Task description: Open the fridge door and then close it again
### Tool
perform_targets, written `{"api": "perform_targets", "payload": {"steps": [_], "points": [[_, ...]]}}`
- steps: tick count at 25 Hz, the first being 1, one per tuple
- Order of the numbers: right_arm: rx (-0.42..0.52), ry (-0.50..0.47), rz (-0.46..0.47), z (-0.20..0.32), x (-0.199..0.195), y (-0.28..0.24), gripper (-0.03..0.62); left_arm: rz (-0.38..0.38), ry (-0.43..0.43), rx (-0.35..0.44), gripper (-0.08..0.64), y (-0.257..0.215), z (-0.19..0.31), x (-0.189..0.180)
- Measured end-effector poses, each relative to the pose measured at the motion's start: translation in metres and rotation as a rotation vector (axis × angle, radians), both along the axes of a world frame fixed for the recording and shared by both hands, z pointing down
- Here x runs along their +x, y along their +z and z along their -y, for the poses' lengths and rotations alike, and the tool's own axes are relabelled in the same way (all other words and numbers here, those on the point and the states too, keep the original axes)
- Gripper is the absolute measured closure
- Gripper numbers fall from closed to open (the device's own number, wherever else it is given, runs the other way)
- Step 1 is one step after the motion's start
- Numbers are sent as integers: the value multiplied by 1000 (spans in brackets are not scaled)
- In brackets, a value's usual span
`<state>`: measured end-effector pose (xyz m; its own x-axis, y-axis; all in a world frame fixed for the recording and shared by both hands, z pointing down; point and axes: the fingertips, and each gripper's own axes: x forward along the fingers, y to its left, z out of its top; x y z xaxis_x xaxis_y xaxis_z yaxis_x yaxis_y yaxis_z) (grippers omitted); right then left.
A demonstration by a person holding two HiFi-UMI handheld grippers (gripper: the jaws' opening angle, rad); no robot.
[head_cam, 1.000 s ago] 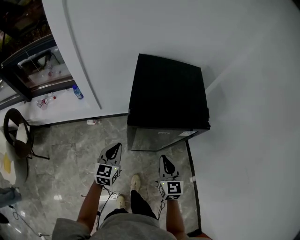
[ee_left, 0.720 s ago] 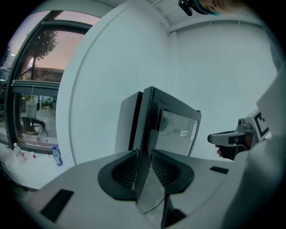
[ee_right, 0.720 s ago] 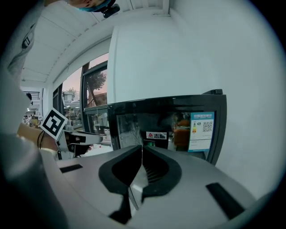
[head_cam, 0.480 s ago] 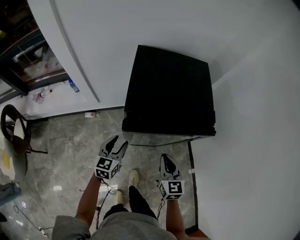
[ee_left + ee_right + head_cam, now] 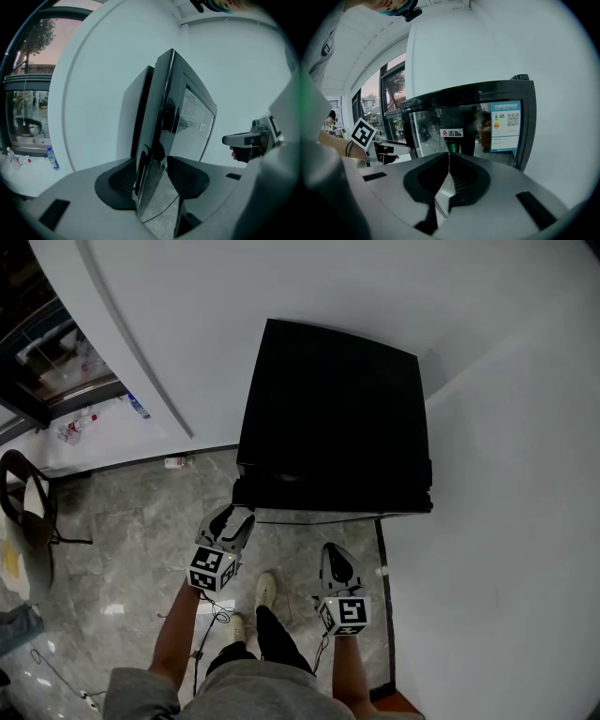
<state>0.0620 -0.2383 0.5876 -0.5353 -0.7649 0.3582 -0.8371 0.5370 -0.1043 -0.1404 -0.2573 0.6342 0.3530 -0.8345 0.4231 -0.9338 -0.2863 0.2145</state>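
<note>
Right gripper view: black fridge, glossy glass door with stickers.

Room inventory: white walls met in a corner, with dark skirting at their foot. The floor was glossy grey marble-patterned tile. A dark-framed window let in daylight at upper left, and a blue-labelled bottle stood below it. A dark chair stood at the left edge.
</note>
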Motion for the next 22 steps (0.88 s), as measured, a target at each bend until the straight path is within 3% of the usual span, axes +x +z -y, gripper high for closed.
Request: {"api": "perform_targets", "payload": {"steps": [22], "points": [[11,74,-25,-19,24,-3,568,82,19,42,417,-1,-2,8]]}}
